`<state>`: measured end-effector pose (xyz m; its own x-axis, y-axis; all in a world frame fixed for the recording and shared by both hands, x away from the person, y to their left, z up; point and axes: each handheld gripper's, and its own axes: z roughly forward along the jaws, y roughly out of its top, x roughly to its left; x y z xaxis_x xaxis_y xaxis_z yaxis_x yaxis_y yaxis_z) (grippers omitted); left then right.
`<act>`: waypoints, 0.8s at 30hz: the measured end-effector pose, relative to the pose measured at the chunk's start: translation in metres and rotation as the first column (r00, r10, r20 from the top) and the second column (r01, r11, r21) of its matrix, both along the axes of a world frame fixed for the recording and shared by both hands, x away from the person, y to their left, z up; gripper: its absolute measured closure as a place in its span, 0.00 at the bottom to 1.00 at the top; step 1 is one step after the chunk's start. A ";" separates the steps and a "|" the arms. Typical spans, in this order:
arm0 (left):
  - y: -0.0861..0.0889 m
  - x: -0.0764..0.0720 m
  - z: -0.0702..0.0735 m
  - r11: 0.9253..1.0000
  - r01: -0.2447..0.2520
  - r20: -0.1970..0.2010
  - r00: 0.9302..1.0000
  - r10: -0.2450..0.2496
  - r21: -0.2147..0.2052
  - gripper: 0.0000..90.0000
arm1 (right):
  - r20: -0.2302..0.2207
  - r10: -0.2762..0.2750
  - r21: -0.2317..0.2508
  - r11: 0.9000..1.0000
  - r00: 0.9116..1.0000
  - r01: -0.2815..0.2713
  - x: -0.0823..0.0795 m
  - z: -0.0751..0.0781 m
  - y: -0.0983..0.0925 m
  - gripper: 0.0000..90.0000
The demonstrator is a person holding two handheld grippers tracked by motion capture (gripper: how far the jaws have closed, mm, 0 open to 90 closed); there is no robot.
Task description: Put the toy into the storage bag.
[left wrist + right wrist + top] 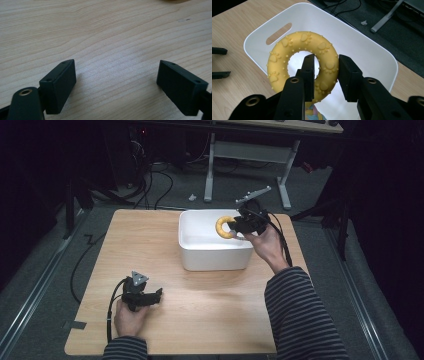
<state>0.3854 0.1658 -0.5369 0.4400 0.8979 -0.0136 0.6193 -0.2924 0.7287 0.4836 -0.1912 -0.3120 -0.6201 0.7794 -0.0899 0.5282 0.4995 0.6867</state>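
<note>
Yellow ring (302, 63), right gripper (326, 75), white bin (372, 53)

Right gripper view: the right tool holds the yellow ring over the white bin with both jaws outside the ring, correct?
Not quite. In the right gripper view one jaw passes through the hole of the yellow ring, the other outside; the right tool clamps its band over the white bin.

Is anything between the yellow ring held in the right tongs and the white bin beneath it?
Nothing visible blocks it. The right tongs grip the yellow ring above the open white bin. A colourful item already lies inside, low in the bin, partly hidden by the tongs.
</note>
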 end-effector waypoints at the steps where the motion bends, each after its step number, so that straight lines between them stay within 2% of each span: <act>1: 0.000 0.000 0.000 1.000 0.000 0.000 1.000 0.000 0.000 0.18 | -0.002 -0.003 -0.003 1.000 1.000 0.003 0.001 0.000 0.002 0.76; 13: 0.000 0.000 0.000 1.000 0.000 0.002 1.000 0.000 0.002 0.18 | -0.002 0.028 -0.006 1.000 1.000 -0.028 0.016 -0.006 0.022 0.76; 18: 0.000 0.000 0.000 1.000 -0.001 0.002 1.000 0.001 0.002 0.18 | -0.017 0.034 -0.030 0.999 0.999 -0.034 0.024 -0.015 0.026 0.76; 24: 0.000 0.000 0.000 1.000 -0.001 0.003 1.000 0.001 0.003 0.18 | -0.033 0.019 -0.015 1.000 0.999 -0.020 0.032 -0.023 0.026 0.76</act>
